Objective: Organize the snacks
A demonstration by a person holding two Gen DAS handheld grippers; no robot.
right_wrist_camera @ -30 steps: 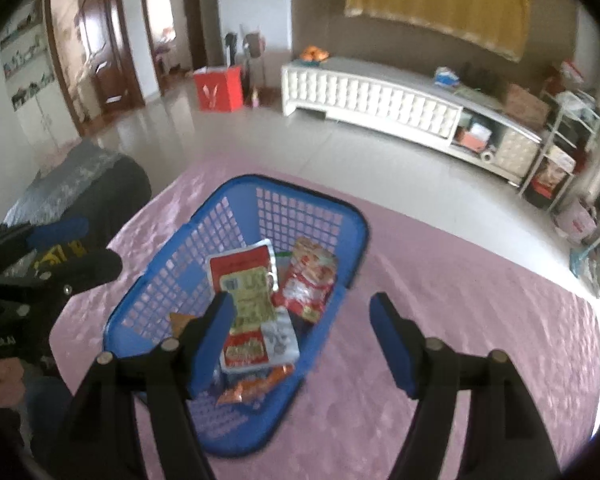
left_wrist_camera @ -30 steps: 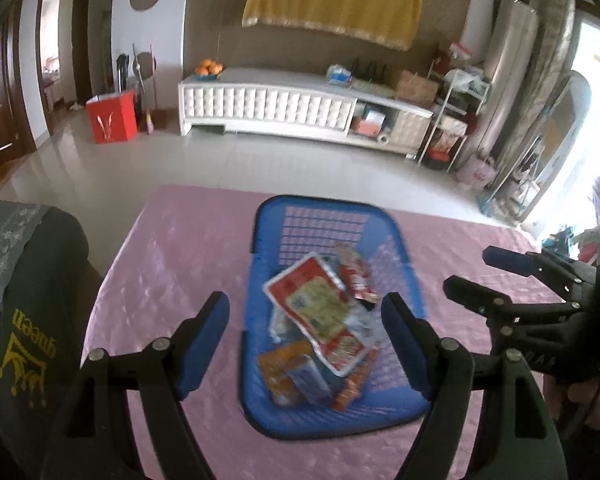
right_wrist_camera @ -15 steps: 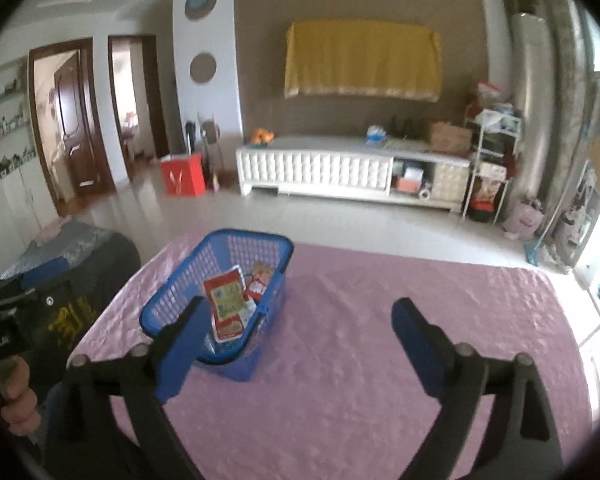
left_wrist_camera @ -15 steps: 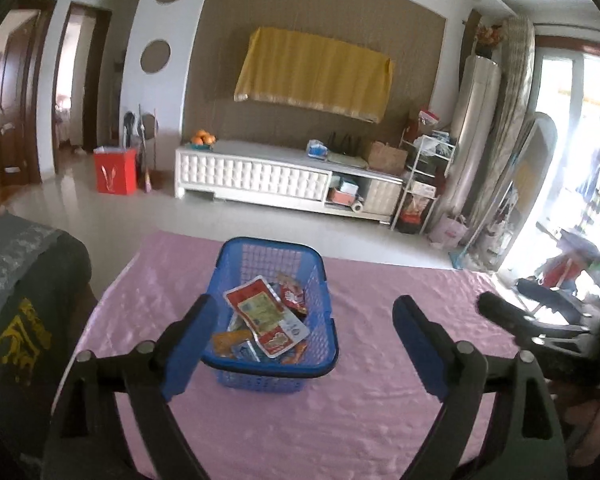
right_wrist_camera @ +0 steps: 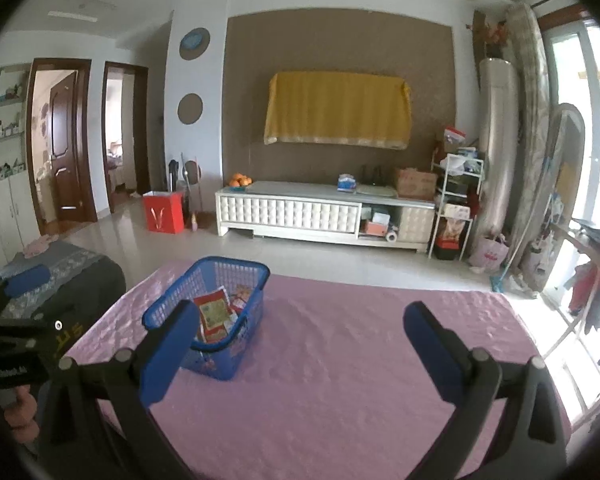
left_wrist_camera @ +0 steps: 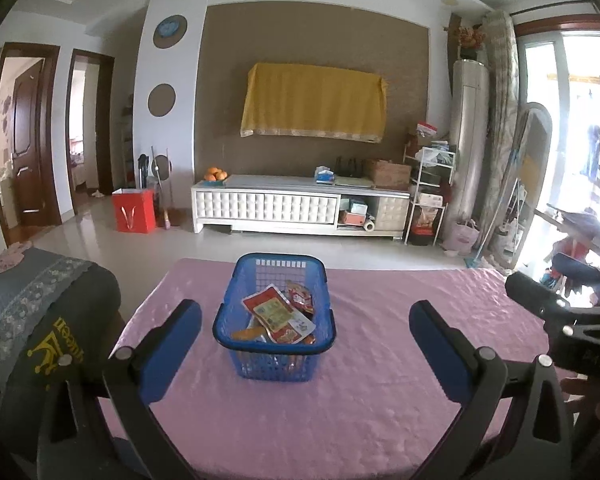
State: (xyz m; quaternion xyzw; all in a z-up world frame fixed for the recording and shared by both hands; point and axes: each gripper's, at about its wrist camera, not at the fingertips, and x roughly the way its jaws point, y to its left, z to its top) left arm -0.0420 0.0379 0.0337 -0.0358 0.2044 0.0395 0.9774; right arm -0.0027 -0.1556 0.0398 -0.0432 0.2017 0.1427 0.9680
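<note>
A blue plastic basket [left_wrist_camera: 274,364] stands on the pink tablecloth [left_wrist_camera: 380,360], holding several snack packets; a red-and-white packet [left_wrist_camera: 278,314] lies on top. The basket also shows in the right wrist view [right_wrist_camera: 210,364], to the left. My left gripper [left_wrist_camera: 306,344] is open and empty, held back from the basket near the table's front edge. My right gripper [right_wrist_camera: 296,344] is open and empty, over bare cloth to the right of the basket. Each gripper shows at the edge of the other's view.
A dark chair with a grey cover [left_wrist_camera: 40,304] stands at the table's left. Beyond the table are tiled floor, a white TV cabinet [left_wrist_camera: 300,208], a red bag [left_wrist_camera: 134,212] and cluttered shelves [left_wrist_camera: 428,200] at the right.
Both grippers have pulled back and up from the basket, so it looks smaller and farther away. Both stay open and empty. The basket has not moved.
</note>
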